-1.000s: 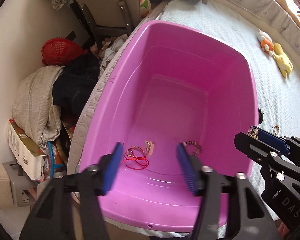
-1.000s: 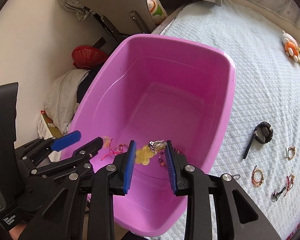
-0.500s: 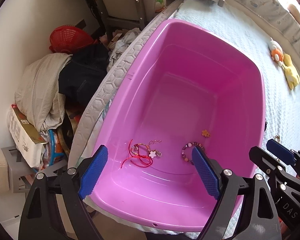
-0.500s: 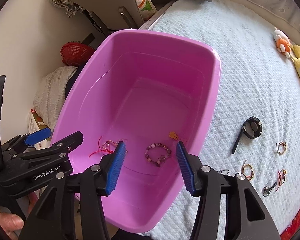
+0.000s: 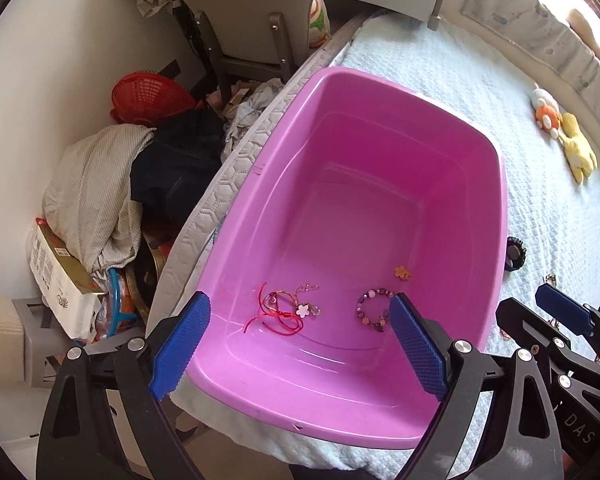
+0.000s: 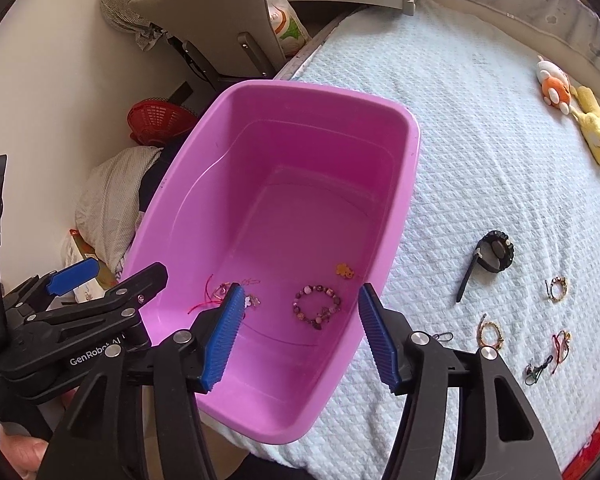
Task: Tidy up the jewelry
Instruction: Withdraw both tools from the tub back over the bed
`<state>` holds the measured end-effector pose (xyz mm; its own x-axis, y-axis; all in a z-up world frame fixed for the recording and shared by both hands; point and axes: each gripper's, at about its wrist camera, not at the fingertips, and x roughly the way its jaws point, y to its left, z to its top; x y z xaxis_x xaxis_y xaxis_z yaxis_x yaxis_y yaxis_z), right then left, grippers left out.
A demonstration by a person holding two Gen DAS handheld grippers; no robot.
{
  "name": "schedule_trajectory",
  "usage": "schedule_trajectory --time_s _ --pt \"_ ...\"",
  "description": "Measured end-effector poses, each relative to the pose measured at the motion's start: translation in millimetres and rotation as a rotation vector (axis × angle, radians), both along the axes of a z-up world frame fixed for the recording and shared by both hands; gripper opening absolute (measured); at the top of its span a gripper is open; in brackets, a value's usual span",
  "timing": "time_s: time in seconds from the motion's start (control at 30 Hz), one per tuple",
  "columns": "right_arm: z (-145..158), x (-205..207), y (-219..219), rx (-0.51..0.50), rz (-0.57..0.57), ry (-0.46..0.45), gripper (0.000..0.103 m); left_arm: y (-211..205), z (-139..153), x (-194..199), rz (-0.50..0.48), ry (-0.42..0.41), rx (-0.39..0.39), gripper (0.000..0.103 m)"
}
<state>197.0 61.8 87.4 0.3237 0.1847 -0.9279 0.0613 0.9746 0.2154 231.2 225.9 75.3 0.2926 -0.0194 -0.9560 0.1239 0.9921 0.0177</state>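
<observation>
- My left gripper [image 5: 300, 344] hangs over the near rim of the pink tub [image 5: 496, 240], fingers spread wide, holding nothing.
- My right gripper [image 6: 300, 336] hovers beside it, fingers wide and empty.
- On the tub floor I see a red cord bracelet [image 5: 278, 314] at left, a beaded bracelet [image 6: 317, 306] near it, and a small orange flower charm [image 6: 345, 270] just beyond.
- On the bed [image 6: 480, 120] to the right lie several loose bracelets [image 6: 491, 332], apart from one another.
- Beyond them lies a black watch [image 6: 494, 256].
- Far off, I see plush toys [image 6: 576, 112].
</observation>
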Motion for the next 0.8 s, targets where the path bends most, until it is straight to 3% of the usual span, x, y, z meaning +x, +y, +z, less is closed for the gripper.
schedule_trajectory --time_s 0.23,0.43,0.8 --pt "10 -26 -15 0.009 -0.034 -0.018 0.06 -9 13 -24 -0.017 -0.046 0.045 0.095" --pt "5 -62 -29 0.019 -0.065 -0.013 0.06 -16 8 -48 -0.036 0.033 -0.022 0.095" --pt "1 -170 -90 0.027 -0.155 -0.003 0.06 -74 23 -122 -0.112 -0.03 0.034 0.095"
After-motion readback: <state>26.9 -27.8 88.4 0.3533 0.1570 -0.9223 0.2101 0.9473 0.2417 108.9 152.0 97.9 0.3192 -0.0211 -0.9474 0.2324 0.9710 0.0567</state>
